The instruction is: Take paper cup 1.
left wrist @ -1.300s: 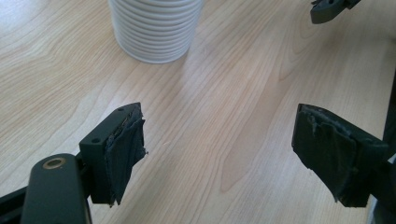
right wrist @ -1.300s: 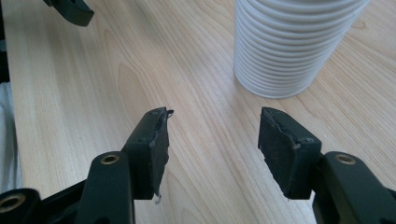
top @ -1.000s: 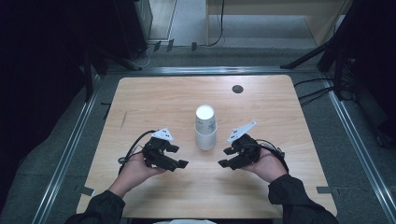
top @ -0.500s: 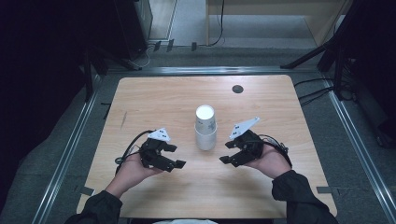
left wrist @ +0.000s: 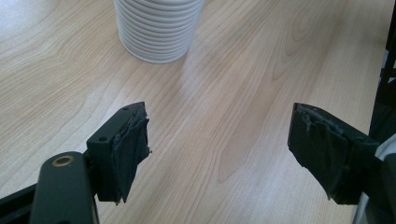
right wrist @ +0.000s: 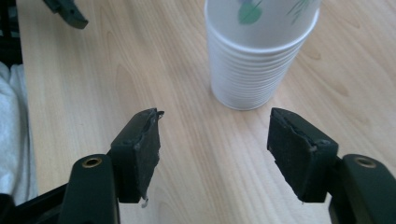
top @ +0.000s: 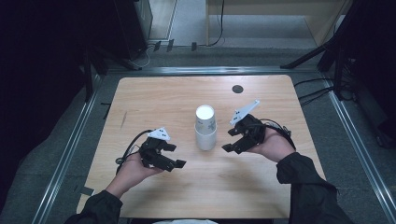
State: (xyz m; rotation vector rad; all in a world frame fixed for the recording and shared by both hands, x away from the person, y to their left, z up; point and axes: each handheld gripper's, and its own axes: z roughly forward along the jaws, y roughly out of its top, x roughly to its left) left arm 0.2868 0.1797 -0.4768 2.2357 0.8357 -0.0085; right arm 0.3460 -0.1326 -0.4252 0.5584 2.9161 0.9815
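Observation:
A stack of white ribbed paper cups (top: 205,128) stands upright at the middle of the wooden table (top: 154,98); the top cup carries a green leaf print. My left gripper (top: 175,156) hovers to its left and points at it, jaws apart with nothing between them. The left gripper view has the cup stack (left wrist: 159,28) ahead of the left gripper (left wrist: 219,126). My right gripper (top: 229,140) is raised just right of the stack, apart from it and empty. In its own view the cup stack (right wrist: 259,56) rises beyond the right gripper (right wrist: 215,126). Both pairs of jaws have just been opening.
A small dark round spot (top: 237,88) marks the table's far right part. Metal rails (top: 65,154) run along the floor on both sides. A white cloth (right wrist: 11,140) lies at the left edge of the right gripper view.
The right gripper has lifted a little beside the cups and its jaws have spread from shut to apart. The left hand has stayed put while its jaws widened slightly.

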